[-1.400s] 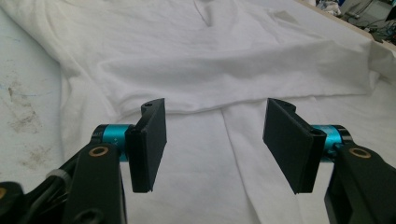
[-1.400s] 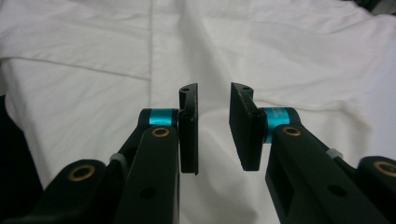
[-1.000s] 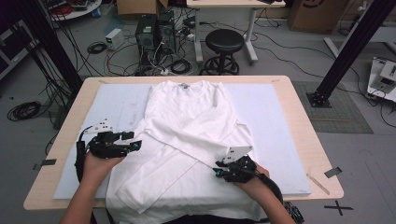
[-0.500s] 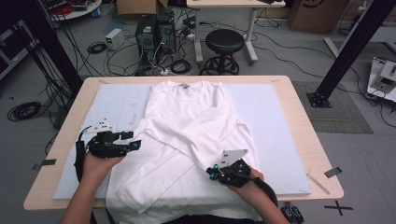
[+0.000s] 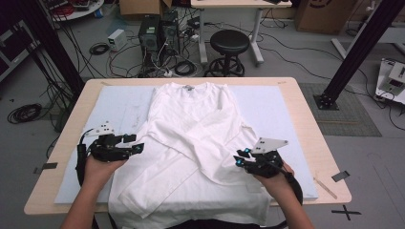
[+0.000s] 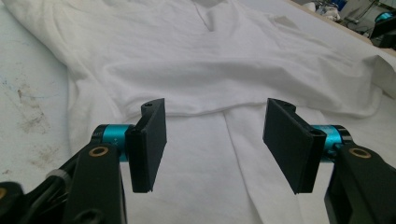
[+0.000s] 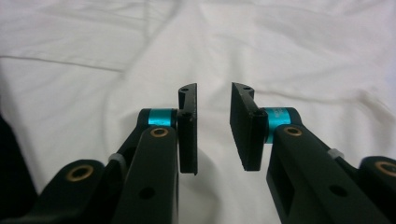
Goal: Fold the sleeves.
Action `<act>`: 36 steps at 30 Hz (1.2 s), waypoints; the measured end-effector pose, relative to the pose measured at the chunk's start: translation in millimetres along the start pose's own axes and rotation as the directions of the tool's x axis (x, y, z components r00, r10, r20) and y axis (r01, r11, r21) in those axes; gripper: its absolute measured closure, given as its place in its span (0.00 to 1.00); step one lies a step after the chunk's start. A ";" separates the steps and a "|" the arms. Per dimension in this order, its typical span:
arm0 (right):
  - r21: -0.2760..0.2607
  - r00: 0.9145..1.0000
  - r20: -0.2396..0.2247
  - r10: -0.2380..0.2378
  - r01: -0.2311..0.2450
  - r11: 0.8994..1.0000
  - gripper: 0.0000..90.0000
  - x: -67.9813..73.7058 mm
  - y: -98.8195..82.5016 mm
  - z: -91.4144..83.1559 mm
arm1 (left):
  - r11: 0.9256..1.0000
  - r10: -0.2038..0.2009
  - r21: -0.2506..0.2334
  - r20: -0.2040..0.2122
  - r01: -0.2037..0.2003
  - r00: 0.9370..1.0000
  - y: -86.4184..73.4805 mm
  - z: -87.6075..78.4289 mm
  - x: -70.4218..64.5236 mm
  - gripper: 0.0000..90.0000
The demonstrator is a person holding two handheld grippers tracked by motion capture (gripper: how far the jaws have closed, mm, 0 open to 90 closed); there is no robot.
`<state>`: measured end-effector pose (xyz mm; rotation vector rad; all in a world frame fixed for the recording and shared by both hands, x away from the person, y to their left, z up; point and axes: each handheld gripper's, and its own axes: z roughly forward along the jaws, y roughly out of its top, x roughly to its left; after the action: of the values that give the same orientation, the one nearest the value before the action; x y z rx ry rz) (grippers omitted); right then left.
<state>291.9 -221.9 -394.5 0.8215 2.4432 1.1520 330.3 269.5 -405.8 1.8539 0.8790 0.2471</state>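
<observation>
A white long-sleeved shirt point(image 5: 196, 124) lies flat on the pale mat point(image 5: 267, 109), collar at the far side, both sleeves folded across its body. Its hem hangs over the near table edge. My left gripper point(image 5: 137, 147) rests at the shirt's left edge; its jaws stand open over the cloth point(image 6: 210, 56) with nothing between them point(image 6: 215, 140). My right gripper point(image 5: 238, 160) hovers at the shirt's lower right. Its jaws have just been opening and stand a narrow gap apart point(image 7: 214, 126), with only bare shirt fabric point(image 7: 280, 42) beyond them.
The mat covers most of the wooden table point(image 5: 310, 124). Bits of tape point(image 5: 340, 175) mark the table's near corners. Beyond the far edge stand a black stool point(image 5: 230, 45), computer cases point(image 5: 157, 33) and loose cables. A black frame post point(image 5: 356, 47) rises at the right.
My right gripper has moved right and lifted slightly from the shirt's lower middle, and its jaws have parted. The left gripper has stayed put.
</observation>
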 end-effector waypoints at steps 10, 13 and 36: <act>0.166 0.995 -0.066 0.069 -0.057 0.985 0.75 -13.6 -30.3 31.2 | 1.000 0.002 0.004 -0.001 -0.002 1.000 0.0 0.6 -0.5 0.44; 0.158 0.995 -0.079 0.055 -0.042 0.987 0.74 -9.6 -28.2 31.7 | 1.000 0.003 0.007 -0.001 -0.002 1.000 -0.2 0.5 0.3 0.44; 0.094 0.990 0.116 0.075 -0.086 0.992 0.93 -32.5 -31.7 13.8 | 1.000 0.008 0.022 -0.001 -0.008 1.000 -0.5 3.4 -1.4 0.44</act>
<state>312.9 -250.0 -426.5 0.9953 2.4105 0.9898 330.9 266.2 -407.4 1.8781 0.8785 0.2448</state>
